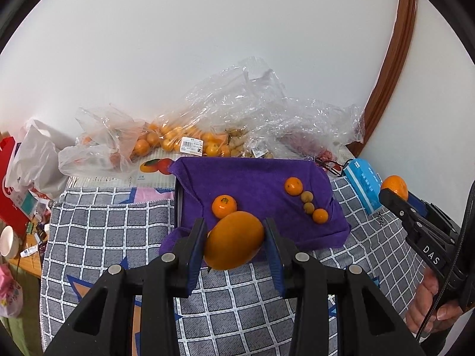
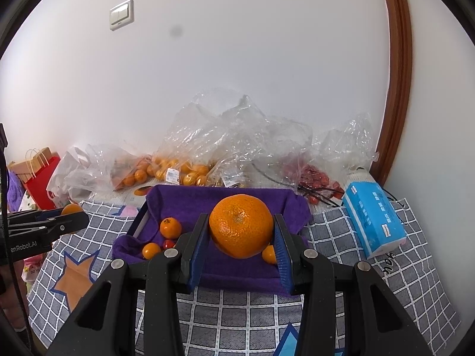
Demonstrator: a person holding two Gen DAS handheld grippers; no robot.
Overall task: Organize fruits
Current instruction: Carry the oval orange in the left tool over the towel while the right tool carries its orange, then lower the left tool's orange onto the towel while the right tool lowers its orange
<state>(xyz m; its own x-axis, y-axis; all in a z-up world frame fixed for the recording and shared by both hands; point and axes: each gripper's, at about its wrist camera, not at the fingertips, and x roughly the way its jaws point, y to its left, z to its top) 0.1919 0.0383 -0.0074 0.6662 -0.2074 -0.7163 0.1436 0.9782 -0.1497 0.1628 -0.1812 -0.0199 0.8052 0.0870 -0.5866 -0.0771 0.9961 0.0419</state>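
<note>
My left gripper (image 1: 235, 238) is shut on a smooth orange mango (image 1: 234, 239) and holds it above the near edge of the purple-cloth-lined tray (image 1: 261, 178). In the tray lie a tangerine (image 1: 224, 206), a smaller tangerine (image 1: 293, 186), two brown longans (image 1: 307, 202) and a kumquat (image 1: 320, 215). My right gripper (image 2: 241, 231) is shut on a large orange (image 2: 241, 226) above the same tray (image 2: 225, 273); it also shows at the right of the left wrist view (image 1: 394, 188). The left gripper shows at the left of the right wrist view (image 2: 71, 212).
Clear plastic bags of small oranges (image 1: 178, 139) and red fruit (image 2: 314, 178) lie against the white wall behind the tray. A blue tissue pack (image 2: 374, 222) lies right of the tray. A checked grey cloth (image 1: 112, 222) covers the table. Bags and clutter stand at the far left (image 1: 26, 160).
</note>
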